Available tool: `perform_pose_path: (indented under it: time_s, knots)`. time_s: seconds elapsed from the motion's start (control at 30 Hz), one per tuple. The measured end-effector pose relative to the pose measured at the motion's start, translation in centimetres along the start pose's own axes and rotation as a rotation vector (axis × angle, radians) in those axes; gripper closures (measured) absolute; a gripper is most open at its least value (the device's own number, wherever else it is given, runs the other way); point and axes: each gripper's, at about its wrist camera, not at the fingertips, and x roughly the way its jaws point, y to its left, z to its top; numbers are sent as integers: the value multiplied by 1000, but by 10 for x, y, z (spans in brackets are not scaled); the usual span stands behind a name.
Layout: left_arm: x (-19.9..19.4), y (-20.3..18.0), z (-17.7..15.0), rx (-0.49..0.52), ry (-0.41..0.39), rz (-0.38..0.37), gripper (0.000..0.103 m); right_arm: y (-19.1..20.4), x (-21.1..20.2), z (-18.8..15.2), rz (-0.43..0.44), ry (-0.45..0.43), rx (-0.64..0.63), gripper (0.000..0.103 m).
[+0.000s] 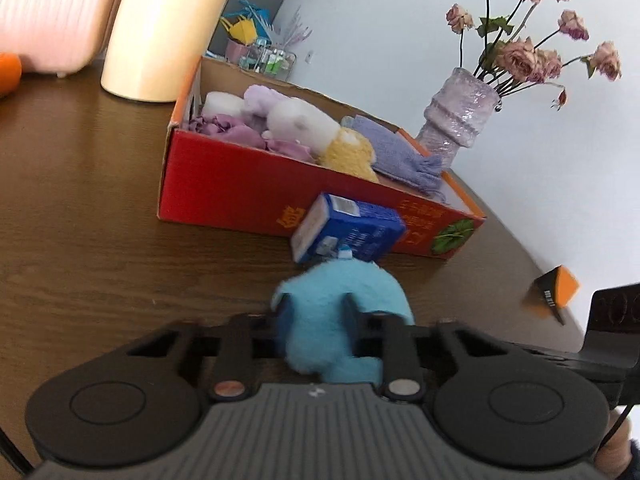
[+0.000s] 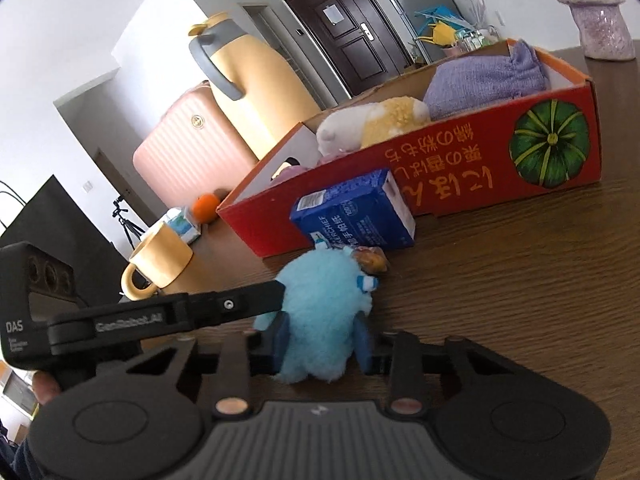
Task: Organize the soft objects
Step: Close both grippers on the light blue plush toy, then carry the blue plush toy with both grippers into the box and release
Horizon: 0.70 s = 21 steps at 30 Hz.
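A light blue plush toy (image 1: 340, 316) lies on the brown table in front of a red cardboard box (image 1: 224, 188). My left gripper (image 1: 318, 308) is shut on it, a finger on each side. My right gripper (image 2: 320, 336) is shut on the same blue plush toy (image 2: 320, 304) from another side; the left gripper's arm (image 2: 180, 312) reaches in from the left. The red box (image 2: 460, 168) holds several soft things: a white and yellow plush (image 1: 320, 132), purple cloth (image 1: 236, 128) and a purple knitted scarf (image 1: 400, 152).
A blue tissue pack (image 1: 348, 228) leans against the box just behind the plush. A lilac vase of dried roses (image 1: 460, 120) stands at the back right. A yellow thermos jug (image 2: 256, 80), a yellow mug (image 2: 160, 264), an orange (image 2: 206, 206) and a pink suitcase (image 2: 188, 148) are to the left.
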Motion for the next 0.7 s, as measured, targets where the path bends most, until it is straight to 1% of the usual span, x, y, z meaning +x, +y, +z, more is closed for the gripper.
perform_pose_path:
  time_s: [0.07, 0.13, 0.17, 0.23, 0.3, 0.37, 0.43, 0.47, 0.5, 0.53, 0.6, 0.63, 0.67, 0.7]
  knots:
    - [-15, -9, -7, 17, -20, -21, 90, 7, -8, -2, -6, -9, -25, 78]
    - [-29, -17, -20, 1, -20, -67, 91, 18, -20, -8, -15, -16, -70, 80]
    - [-35, -23, -29, -2, -18, -78, 91, 23, -27, -13, -6, -18, -84, 80]
    - [-48, -36, -49, 8, -25, -68, 91, 29, -42, -25, 7, -6, -85, 81]
    - [-59, -43, -63, 4, -18, -78, 91, 38, -57, -42, -15, -8, -114, 82]
    - [-74, -52, -77, 29, -19, -57, 89, 42, -72, -59, -33, -3, -125, 83]
    - [-84, -61, -88, 85, -24, -11, 79, 42, -88, -73, -19, 3, -94, 83]
    - [-89, -65, -94, 112, -27, 18, 63, 42, -97, -79, -12, 1, -86, 83]
    - [-93, -69, -100, 129, -28, 31, 54, 42, -106, -86, -11, -1, -81, 83]
    - [-96, -70, -106, 131, -21, 22, 53, 41, -113, -90, -12, -1, -77, 83]
    - [-95, -69, -116, 99, 13, -14, 51, 38, -127, -98, -8, -5, -53, 83]
    - [-93, -68, -119, 80, 24, -19, 51, 35, -132, -101, -5, -6, -38, 83]
    - [-91, -67, -121, 64, 31, -25, 53, 32, -135, -103, 2, -2, -24, 83]
    - [-89, -66, -122, 50, 34, -40, 58, 30, -138, -105, 12, 0, -7, 83]
